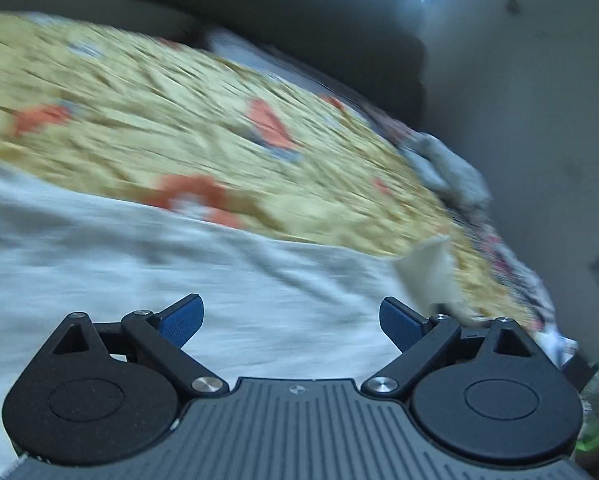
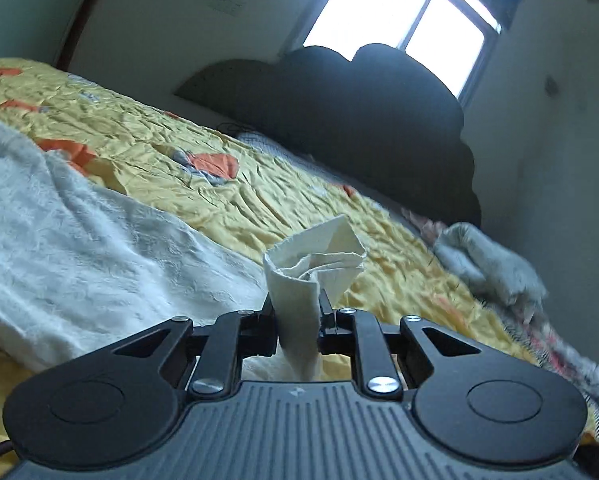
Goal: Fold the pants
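Observation:
The white pants (image 1: 179,264) lie spread on a yellow bedspread (image 1: 159,92). My left gripper (image 1: 290,320) is open and empty, low over the white fabric, its blue pads (image 1: 179,322) wide apart. The left wrist view is blurred. In the right wrist view the pants (image 2: 79,248) stretch to the left. My right gripper (image 2: 297,312) is shut on a bunched corner of the pants (image 2: 315,264), which sticks up between the jaws. That raised corner also shows in the left wrist view (image 1: 427,272).
A dark headboard (image 2: 359,120) stands at the far end of the bed under a bright window (image 2: 411,12). A grey crumpled cloth (image 2: 487,264) lies near the bed's right edge. A patterned sheet edge (image 2: 559,356) runs along the right side.

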Available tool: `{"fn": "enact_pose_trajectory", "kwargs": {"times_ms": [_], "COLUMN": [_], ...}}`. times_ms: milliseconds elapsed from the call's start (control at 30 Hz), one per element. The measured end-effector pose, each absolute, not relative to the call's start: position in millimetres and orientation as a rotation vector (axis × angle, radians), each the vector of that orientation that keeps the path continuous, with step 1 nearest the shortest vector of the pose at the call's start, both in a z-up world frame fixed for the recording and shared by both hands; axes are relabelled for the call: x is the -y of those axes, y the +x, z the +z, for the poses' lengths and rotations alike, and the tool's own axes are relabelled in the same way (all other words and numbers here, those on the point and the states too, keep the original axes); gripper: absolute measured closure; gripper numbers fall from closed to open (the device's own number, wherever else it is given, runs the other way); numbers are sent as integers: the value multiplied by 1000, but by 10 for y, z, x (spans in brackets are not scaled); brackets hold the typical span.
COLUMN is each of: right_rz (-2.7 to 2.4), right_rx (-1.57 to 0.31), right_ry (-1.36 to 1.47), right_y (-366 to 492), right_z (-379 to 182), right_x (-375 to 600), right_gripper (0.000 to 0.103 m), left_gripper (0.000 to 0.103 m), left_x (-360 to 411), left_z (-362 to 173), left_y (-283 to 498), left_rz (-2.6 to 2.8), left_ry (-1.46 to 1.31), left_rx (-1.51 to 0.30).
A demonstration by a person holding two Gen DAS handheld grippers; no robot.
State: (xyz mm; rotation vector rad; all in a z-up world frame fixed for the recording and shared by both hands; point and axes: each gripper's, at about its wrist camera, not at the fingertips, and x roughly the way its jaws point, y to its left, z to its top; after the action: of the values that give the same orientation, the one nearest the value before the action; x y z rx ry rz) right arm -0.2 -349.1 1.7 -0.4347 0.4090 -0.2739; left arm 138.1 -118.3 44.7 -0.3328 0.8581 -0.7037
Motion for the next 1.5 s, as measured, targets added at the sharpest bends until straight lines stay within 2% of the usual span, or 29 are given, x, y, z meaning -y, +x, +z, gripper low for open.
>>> {"fn": "enact_pose_trajectory", "kwargs": {"times_ms": [267, 367, 400, 433, 467, 533, 700, 900, 1233, 1500], "right_rz": [-166, -139, -135, -131, -128, -115, -34, 89, 279, 320], "right_rx": [-364, -368, -371, -376, -379, -380, -358, -390, -449, -449], "right_ry": [-632, -630, -627, -623, -618, -597, -550, -466, -478, -497], "right_y": [-188, -208, -207, -204, -202, -193, -143, 81, 229, 425], "right_z": [-71, -80, -82, -78, -66, -7, 234, 357, 183, 125], "right_x": [3030, 2980, 2977, 2978, 2981, 2966, 2719, 2225, 1306, 1069], "right_gripper": [87, 87, 87, 87, 87, 87, 87, 87, 86, 85], "left_gripper": [7, 14, 36, 74, 85, 89, 92, 92, 92, 92], "left_x": [2661, 2898, 2915, 2929, 2936, 2859, 2603, 2119, 935, 528], "left_z": [256, 90, 55, 29, 7, 43, 400, 541, 117, 65], "left_y": [1758, 1855, 1881, 1902, 1965, 1957, 1844, 1924, 2262, 2282], "left_rz": [-907, -836, -811, -796, -797, -795, -803, -745, -615, -584], "left_ry": [-308, -263, -259, -255, -256, -281, -171, -42, -179, -240], "left_rx": [-969, -981, -963, -965, -993, -971, -829, -810, -1019, -1009]}}
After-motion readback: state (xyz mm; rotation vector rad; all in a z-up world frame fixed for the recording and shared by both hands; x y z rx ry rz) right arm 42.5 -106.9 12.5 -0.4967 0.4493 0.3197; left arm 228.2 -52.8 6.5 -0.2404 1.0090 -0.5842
